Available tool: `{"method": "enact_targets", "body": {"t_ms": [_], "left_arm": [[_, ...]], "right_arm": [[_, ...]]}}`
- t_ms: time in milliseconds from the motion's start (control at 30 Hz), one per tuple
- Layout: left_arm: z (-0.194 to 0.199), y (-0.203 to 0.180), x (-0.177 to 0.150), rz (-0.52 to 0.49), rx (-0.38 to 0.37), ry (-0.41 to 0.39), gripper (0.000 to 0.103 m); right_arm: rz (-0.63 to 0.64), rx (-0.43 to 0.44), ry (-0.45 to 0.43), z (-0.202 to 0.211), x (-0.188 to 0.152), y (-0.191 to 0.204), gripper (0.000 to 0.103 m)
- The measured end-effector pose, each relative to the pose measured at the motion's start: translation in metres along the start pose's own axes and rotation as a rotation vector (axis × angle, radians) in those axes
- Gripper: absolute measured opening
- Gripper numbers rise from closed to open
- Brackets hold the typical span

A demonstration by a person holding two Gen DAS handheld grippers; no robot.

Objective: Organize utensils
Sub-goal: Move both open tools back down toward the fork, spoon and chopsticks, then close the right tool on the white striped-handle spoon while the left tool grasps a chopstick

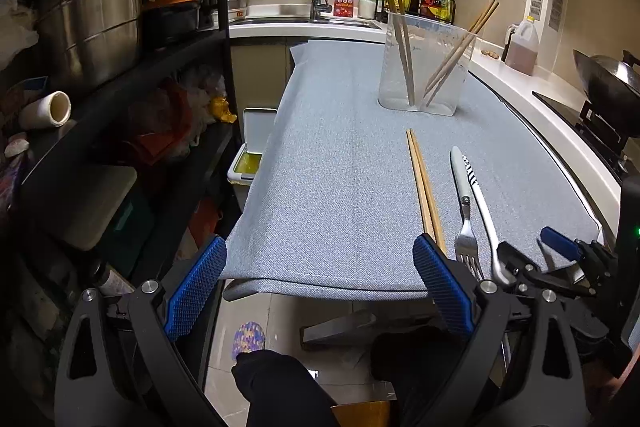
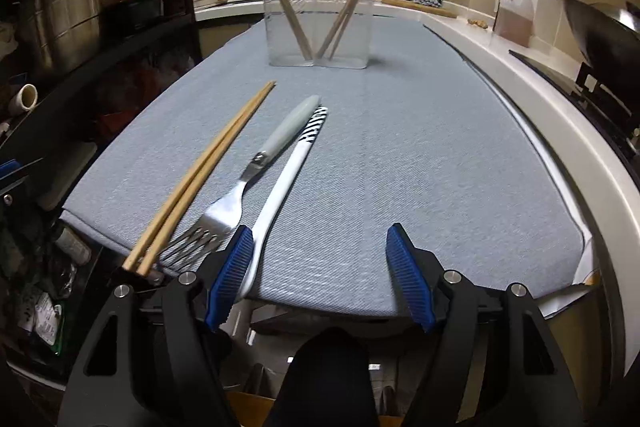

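My left gripper (image 1: 320,291) hangs at the near edge of the table (image 1: 340,187), and its jaws are wide apart with nothing between them. My right gripper (image 2: 320,275) is also at the near edge, jaws wide too, holding nothing. The grey cloth (image 2: 400,147) covers the whole table top. Near the far edge stands a clear holder (image 2: 318,15) with 2 pairs of chopsticks leaning in it, 1 pair to each side; I cannot tell if a wall splits it inside. On the cloth lie 3 more things in a row: a loose pair of chopsticks (image 2: 200,175), a fork (image 2: 256,167) with a pale handle, and a white spoon (image 2: 288,171) with black stripes on its handle. The chopsticks and the fork prongs poke out past the near edge. The bowl of the spoon is hidden behind my right gripper's left finger (image 2: 232,275), so I cannot tell if they touch. In the left view my right finger (image 1: 444,287) covers the near ends of the loose chopsticks. A wok (image 2: 608,39) on the right is cut off by the picture edge.
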State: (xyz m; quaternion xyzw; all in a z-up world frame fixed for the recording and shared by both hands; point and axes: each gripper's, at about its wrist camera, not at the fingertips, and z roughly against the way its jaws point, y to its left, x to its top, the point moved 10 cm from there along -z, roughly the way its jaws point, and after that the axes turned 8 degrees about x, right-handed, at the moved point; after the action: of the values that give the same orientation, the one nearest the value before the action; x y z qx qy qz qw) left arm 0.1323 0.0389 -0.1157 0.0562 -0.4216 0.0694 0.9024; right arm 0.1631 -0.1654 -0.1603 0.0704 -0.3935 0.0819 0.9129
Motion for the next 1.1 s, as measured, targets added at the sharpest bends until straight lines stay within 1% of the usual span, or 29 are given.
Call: {"method": "enact_targets", "body": {"t_ms": [67, 167, 267, 333, 467, 533, 567, 667, 700, 733, 800, 833, 1000, 1100], "left_arm": [[0.0, -0.001, 0.0, -0.003, 0.0, -0.001, 0.091], [0.0, -0.003, -0.001, -0.008, -0.003, 0.001, 0.091], [-0.001, -0.003, 0.0, -0.009, -0.004, 0.002, 0.091], [-0.002, -0.004, -0.001, -0.009, -0.006, 0.006, 0.091], [-0.001, -0.006, -0.001, -0.013, -0.006, 0.004, 0.091], [-0.001, -0.005, 0.0, -0.015, -0.004, 0.003, 0.091], [-0.001, -0.005, 0.0, -0.014, -0.003, 0.003, 0.091], [-0.002, -0.004, -0.001, -0.008, -0.003, 0.006, 0.091], [-0.002, -0.003, -0.001, -0.006, -0.003, 0.007, 0.091], [-0.002, -0.003, -0.001, -0.004, -0.003, 0.008, 0.091], [-0.003, -0.004, -0.002, -0.004, -0.005, 0.01, 0.091], [-0.004, -0.005, -0.001, -0.004, -0.006, 0.01, 0.091], [-0.006, -0.013, -0.004, -0.018, -0.033, 0.006, 0.091], [-0.007, -0.021, -0.007, -0.02, -0.07, 0.002, 0.091]], "right_arm": [[-0.007, -0.036, 0.0, 0.0, 0.002, -0.013, 0.068], [-0.051, -0.059, 0.001, 0.002, 0.005, -0.032, 0.068], [-0.099, -0.02, -0.015, 0.01, 0.008, -0.036, 0.068], [-0.108, 0.03, -0.021, 0.015, 0.008, -0.026, 0.068], [-0.095, 0.101, 0.001, 0.014, 0.001, -0.001, 0.068], [-0.055, 0.114, 0.017, 0.011, -0.005, 0.014, 0.068], [-0.034, 0.113, 0.023, 0.008, -0.008, 0.019, 0.066], [-0.014, 0.111, 0.033, 0.003, -0.012, 0.024, 0.054], [-0.009, 0.103, 0.011, 0.004, -0.01, 0.023, 0.047], [-0.007, 0.1, 0.006, 0.004, -0.009, 0.022, 0.043], [0.004, 0.08, -0.011, 0.004, -0.008, 0.018, 0.027], [0.008, 0.073, -0.018, 0.004, -0.008, 0.016, 0.023], [-0.008, 0.062, -0.046, 0.006, -0.006, -0.002, 0.023], [-0.029, 0.053, -0.046, 0.008, -0.006, -0.014, 0.023]]}}
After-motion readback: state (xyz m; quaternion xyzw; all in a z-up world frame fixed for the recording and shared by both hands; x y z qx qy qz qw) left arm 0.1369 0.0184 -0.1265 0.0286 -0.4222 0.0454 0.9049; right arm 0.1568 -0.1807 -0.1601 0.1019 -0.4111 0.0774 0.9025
